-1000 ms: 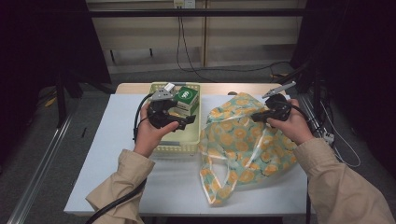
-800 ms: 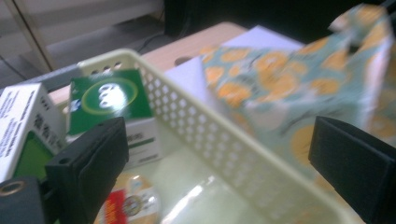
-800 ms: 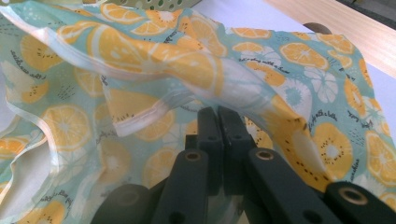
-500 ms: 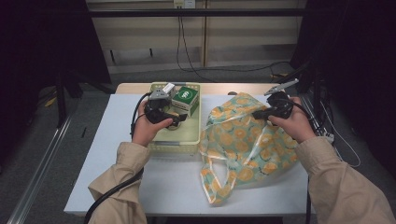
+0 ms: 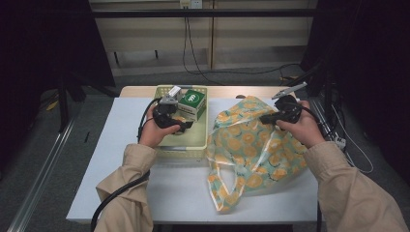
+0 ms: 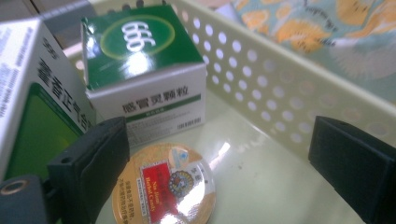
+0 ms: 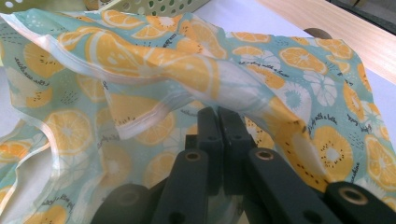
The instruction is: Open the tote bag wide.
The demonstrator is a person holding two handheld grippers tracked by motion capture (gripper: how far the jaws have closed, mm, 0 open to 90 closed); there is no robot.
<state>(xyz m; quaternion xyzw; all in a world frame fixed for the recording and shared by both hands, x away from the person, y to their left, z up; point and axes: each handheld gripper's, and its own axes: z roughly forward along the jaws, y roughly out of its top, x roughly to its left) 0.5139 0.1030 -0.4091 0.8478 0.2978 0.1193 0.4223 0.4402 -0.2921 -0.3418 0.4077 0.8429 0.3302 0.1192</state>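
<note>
A pale green perforated basket (image 5: 167, 145) stands on the white table. In it are a green-and-white box (image 5: 192, 102) (image 6: 140, 70), a second white and green box (image 6: 28, 102) and a round tin with a red label (image 6: 163, 186). My left gripper (image 5: 185, 126) (image 6: 219, 140) is low inside the basket and open, with the tin by its left jaw. To the right of the basket lies a teal bag printed with orange slices (image 5: 251, 150) (image 7: 140, 60). My right gripper (image 5: 265, 117) (image 7: 217, 114) is shut on a fold of the bag's upper edge, holding it raised.
The basket wall (image 6: 280, 107) stands between my left gripper and the bag. A wooden strip (image 5: 232, 91) runs along the table's far edge. Bare white tabletop (image 5: 116, 169) lies left of and in front of the basket. Cables cross the floor behind.
The left hand has shifted slightly over the basket. The right gripper keeps its hold on the bag and has drifted a little sideways.
</note>
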